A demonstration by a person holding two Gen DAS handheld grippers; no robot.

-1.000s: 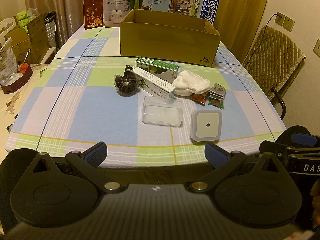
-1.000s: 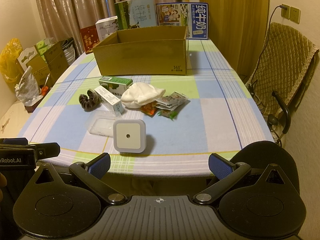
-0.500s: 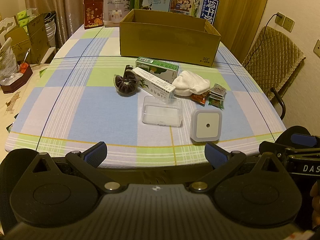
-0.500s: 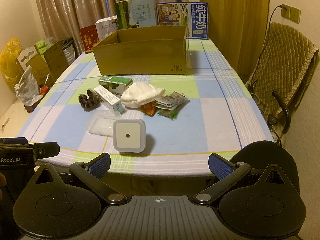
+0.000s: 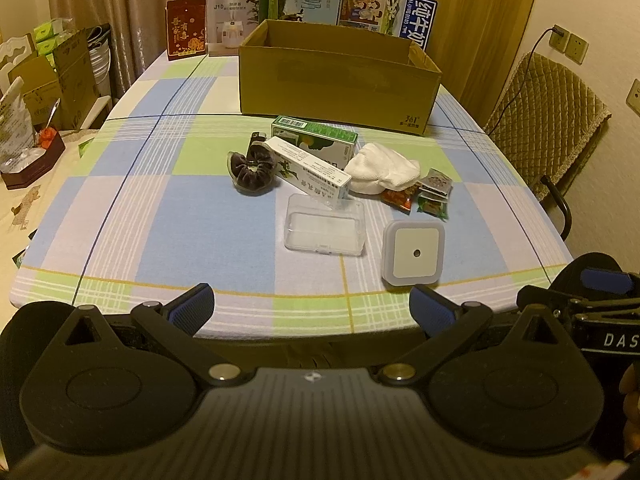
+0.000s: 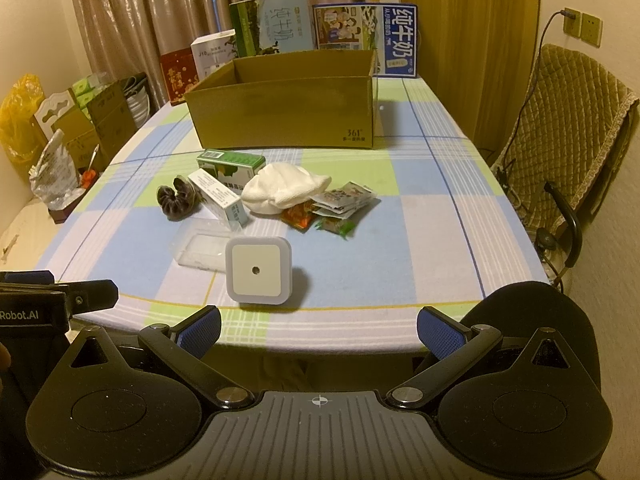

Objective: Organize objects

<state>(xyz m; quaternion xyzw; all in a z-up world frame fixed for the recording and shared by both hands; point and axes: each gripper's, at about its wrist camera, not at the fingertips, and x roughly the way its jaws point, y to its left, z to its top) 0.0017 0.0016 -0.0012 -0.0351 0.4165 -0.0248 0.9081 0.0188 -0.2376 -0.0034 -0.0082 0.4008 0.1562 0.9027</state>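
Cardboard box, upper centre: contents hidden. Clear case looks empty. Left gripper and right gripper both wide, unloaded. Only the right view shows a yellow bag.

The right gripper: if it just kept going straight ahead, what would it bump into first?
Probably the square white night light, standing nearest the table edge, slightly left of centre between the open right gripper; depth is hard to judge.

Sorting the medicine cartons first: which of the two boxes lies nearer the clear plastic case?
The white carton, lying diagonally with one end by the clear case. The green carton sits behind it, toward the cardboard box.
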